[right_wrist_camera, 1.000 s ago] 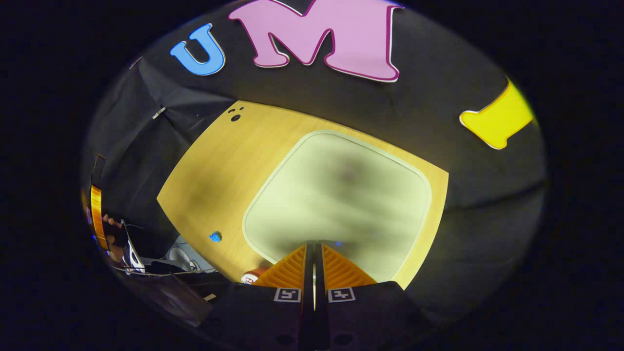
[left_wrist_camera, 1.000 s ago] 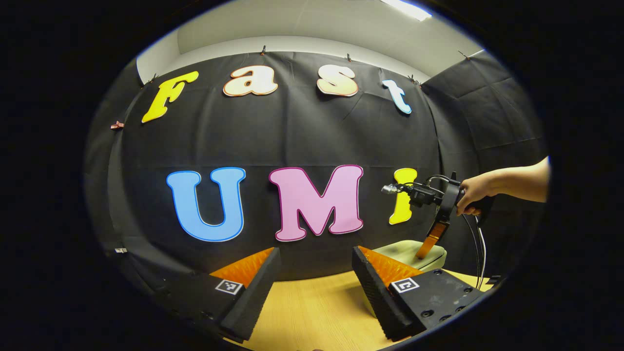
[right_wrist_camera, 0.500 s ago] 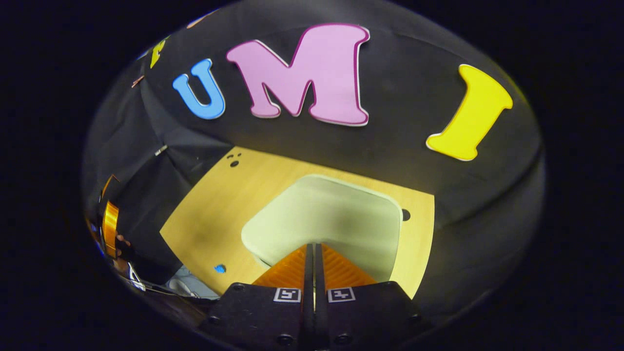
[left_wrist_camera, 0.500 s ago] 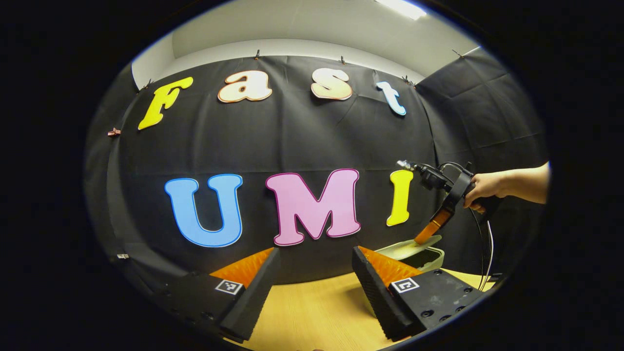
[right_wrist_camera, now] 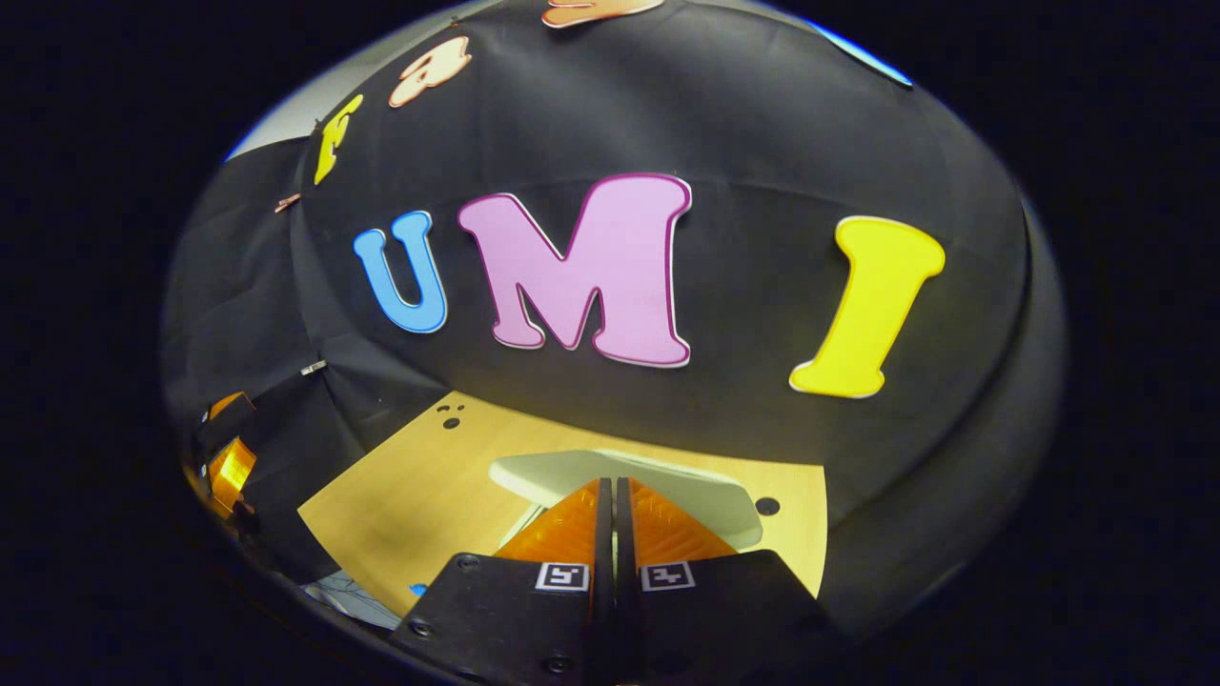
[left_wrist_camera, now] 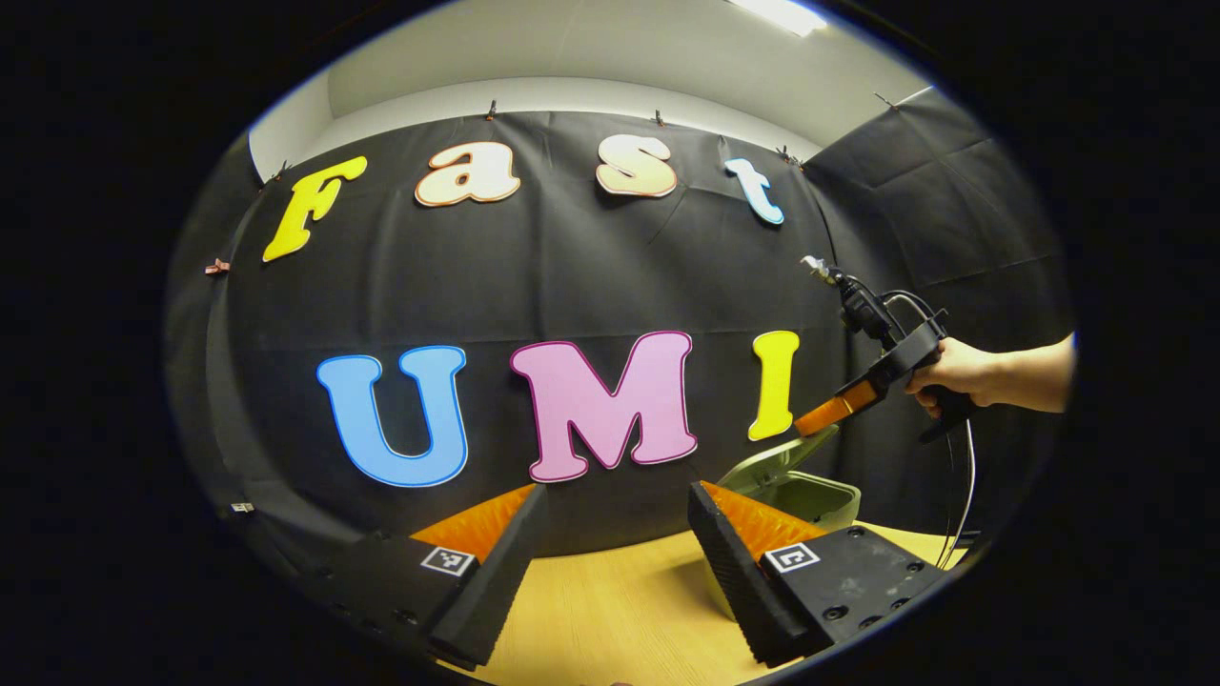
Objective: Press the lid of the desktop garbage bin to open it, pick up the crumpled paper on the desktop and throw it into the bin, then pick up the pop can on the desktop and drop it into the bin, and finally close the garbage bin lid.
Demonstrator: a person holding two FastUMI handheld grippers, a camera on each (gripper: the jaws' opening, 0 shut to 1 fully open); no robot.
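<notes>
In the left gripper view the pale green bin (left_wrist_camera: 810, 497) stands at the right on the wooden table (left_wrist_camera: 610, 610), its lid (left_wrist_camera: 777, 459) tilted up and half open. A hand (left_wrist_camera: 953, 376) holds my right gripper (left_wrist_camera: 808, 424) just above the lid's raised edge, and I cannot tell if they touch. My left gripper (left_wrist_camera: 615, 491) hangs open over the table with nothing between its fingers. In the right gripper view my right gripper (right_wrist_camera: 615, 483) is shut and empty, with the lid (right_wrist_camera: 572, 472) right beyond its tips. A small blue scrap (right_wrist_camera: 416, 590) peeks out at the table's near edge.
The black cloth wall rises close behind the table (right_wrist_camera: 429, 495). Small dark holes (right_wrist_camera: 767, 505) mark the tabletop beside the bin. My left gripper (right_wrist_camera: 227, 467) shows far off at the left of the right gripper view. Cables (left_wrist_camera: 958, 495) trail down from the right gripper.
The bin lid has swung up from flat to half open. My right gripper rose off it and tilted upward. The pop can slid out of the right gripper view.
</notes>
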